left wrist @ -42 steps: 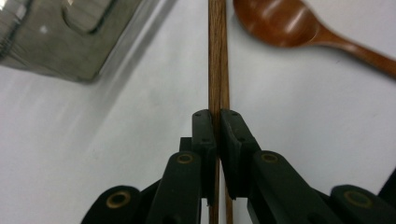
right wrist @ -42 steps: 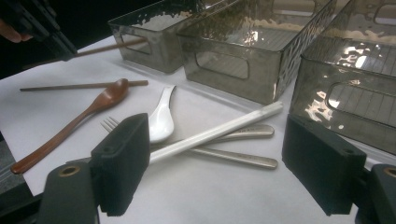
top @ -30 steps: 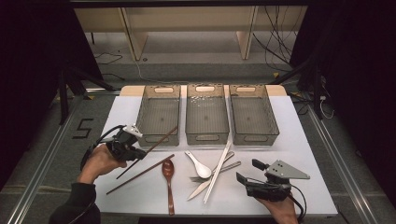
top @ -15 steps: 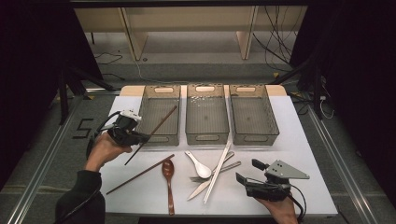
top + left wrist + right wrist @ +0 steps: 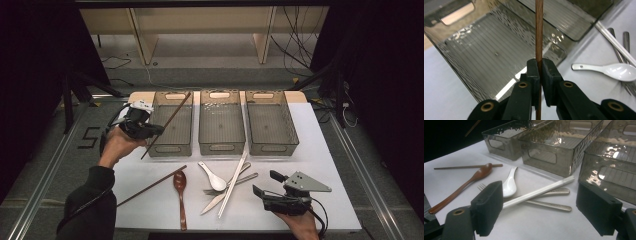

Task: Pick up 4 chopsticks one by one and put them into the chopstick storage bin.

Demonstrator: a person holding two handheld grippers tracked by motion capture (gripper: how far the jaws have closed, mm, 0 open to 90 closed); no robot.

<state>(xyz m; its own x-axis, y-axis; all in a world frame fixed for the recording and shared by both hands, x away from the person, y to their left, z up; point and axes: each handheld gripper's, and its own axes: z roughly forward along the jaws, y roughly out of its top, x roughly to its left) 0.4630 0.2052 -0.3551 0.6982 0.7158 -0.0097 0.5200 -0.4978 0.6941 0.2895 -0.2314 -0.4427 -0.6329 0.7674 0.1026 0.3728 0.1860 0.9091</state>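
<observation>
Jaws of the left gripper are clenched on a thin brown wooden chopstick, held slanted over the leftmost smoky clear plastic bin at centre left of the high view. Jaws of the right gripper, low at the lower right above the white worktop, stand wide apart, grasping nothing. A second brown wooden chopstick lies lower left of centre beside a brown wooden spoon.
</observation>
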